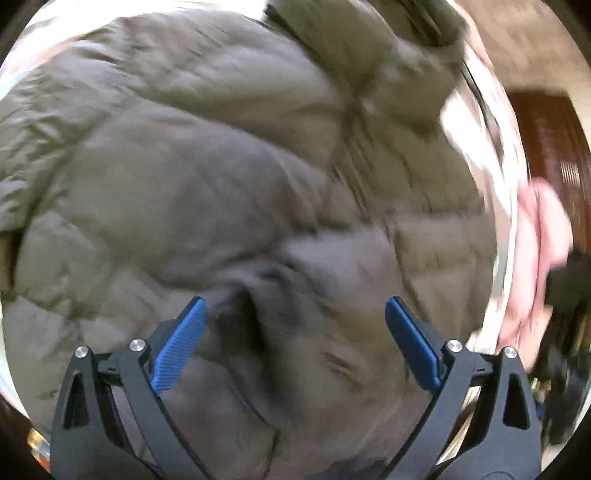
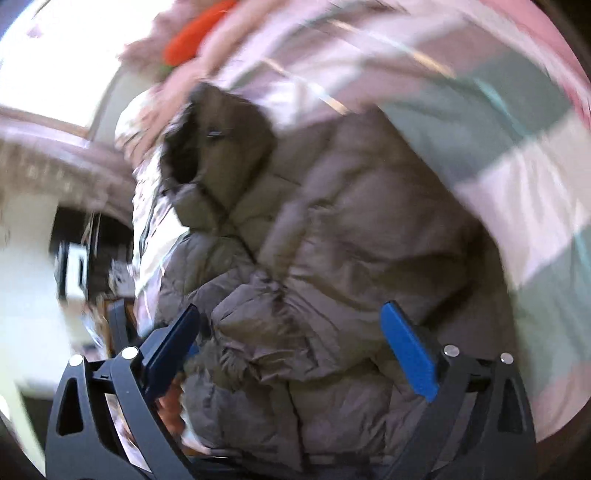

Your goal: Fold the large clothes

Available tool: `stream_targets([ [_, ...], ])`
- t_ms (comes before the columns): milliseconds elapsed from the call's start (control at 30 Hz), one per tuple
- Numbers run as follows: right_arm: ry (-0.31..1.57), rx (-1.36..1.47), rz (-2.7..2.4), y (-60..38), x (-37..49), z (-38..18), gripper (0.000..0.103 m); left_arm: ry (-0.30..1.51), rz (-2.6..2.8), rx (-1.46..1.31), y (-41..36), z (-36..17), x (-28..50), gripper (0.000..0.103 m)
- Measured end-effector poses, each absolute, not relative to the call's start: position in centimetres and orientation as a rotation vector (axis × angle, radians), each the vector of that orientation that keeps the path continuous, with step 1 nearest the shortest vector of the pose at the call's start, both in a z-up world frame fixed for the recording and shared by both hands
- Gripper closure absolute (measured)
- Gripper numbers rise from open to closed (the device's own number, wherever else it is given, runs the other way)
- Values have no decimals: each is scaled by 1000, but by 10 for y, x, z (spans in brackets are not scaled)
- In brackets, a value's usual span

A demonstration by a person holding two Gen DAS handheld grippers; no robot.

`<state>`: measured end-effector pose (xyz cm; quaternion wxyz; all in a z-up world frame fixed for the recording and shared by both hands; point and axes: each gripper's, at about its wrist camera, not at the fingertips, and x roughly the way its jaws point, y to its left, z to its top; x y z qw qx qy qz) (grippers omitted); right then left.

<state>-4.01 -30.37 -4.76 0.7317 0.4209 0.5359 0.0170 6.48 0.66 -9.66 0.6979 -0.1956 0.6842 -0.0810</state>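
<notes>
A big grey-brown quilted puffer jacket (image 1: pixel 221 166) lies spread over a bed and fills the left wrist view. My left gripper (image 1: pixel 295 314) hovers above its rumpled middle, blue pads wide apart, nothing between them. In the right wrist view the same jacket (image 2: pixel 332 221) lies bunched, its hood (image 2: pixel 218 147) towards the upper left. My right gripper (image 2: pixel 291 321) stands open above the jacket's folded lower part, and its fingers do not press on the cloth. Both views are blurred.
The jacket rests on a pink, white and grey-green checked bedcover (image 2: pixel 498 129). A pink and orange soft thing (image 2: pixel 195 33) lies beyond the hood. The bed's edge and dark furniture (image 2: pixel 74 258) are at the left. A pink cloth (image 1: pixel 543 258) hangs at the right edge.
</notes>
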Motion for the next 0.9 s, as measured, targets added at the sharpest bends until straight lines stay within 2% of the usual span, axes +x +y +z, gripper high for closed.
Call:
stream_targets([
  [133,1202,938,3,-306,-39,-51,4,1563,-213,-393,-12,-112,54,6],
  [167,1202,929,-1,-307,-40,-49,4,1557,-195,-356,-22,-124,65,14],
  [200,1203,924,-6,-303,-33,-53,4,1557,-185,-323,-29,-128,69,27],
  [233,1205,920,-13,-302,-27,-58,4,1561,-189,-297,-37,-130,68,69],
  [267,1206,916,-21,-301,-25,-62,4,1570,-203,-285,-44,-136,72,93],
  [333,1210,901,-44,-295,-18,-75,4,1552,-205,-300,-43,-140,83,96],
  [533,1225,882,-50,-287,-6,-95,4,1165,-15,-107,-25,-87,118,97],
  [667,1227,790,-16,-268,9,-105,4,1025,33,3,-25,-65,122,96],
  [733,1223,731,-8,-259,19,-114,4,1054,40,61,-38,-75,128,95],
  [833,1232,632,-42,-252,34,-129,4,1150,65,59,-43,-117,148,95],
  [900,1283,584,-102,-254,41,-147,5,1136,76,121,-49,-125,151,90],
])
